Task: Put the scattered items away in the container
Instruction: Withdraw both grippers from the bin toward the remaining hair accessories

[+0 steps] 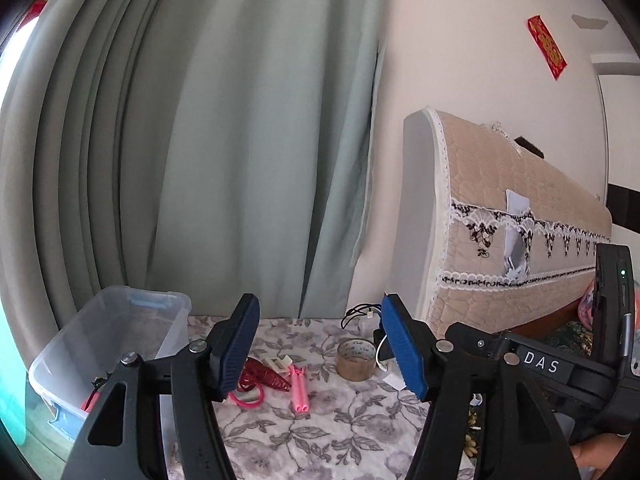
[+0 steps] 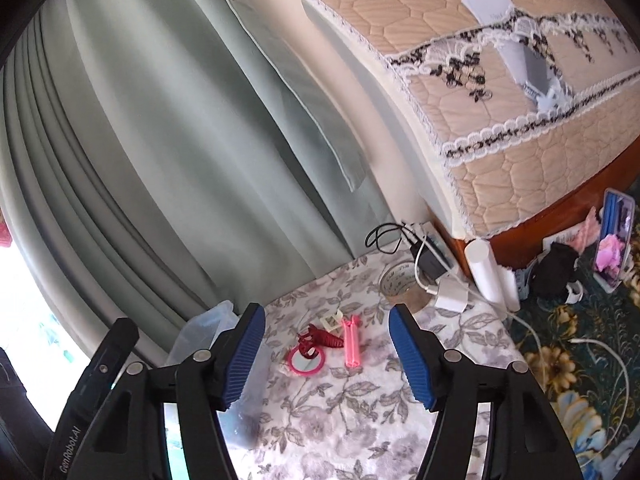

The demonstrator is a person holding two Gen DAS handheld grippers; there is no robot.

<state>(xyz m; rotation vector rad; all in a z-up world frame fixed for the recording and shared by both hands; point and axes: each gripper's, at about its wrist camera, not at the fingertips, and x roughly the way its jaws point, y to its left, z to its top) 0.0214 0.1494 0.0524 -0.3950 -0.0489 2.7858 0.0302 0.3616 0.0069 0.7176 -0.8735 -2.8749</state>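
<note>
While both my left gripper (image 1: 320, 344) and right gripper (image 2: 326, 354) gape empty, ribbed blue pads (image 1: 236, 348) frame a spiky red clip (image 1: 266, 376). Lower left, the clear plastic box (image 1: 120, 320) hides something dark, perhaps another clip.

The left gripper's (image 1: 320, 344) near finger (image 1: 236, 344) hid part of the red clip (image 1: 266, 376) and pink ring (image 1: 250, 398). The box's (image 1: 120, 320) contents were too dim to name behind it. In the right view, the box (image 2: 212, 320) was mostly hidden. The tape's (image 2: 400, 280) print was too small to read.
</note>
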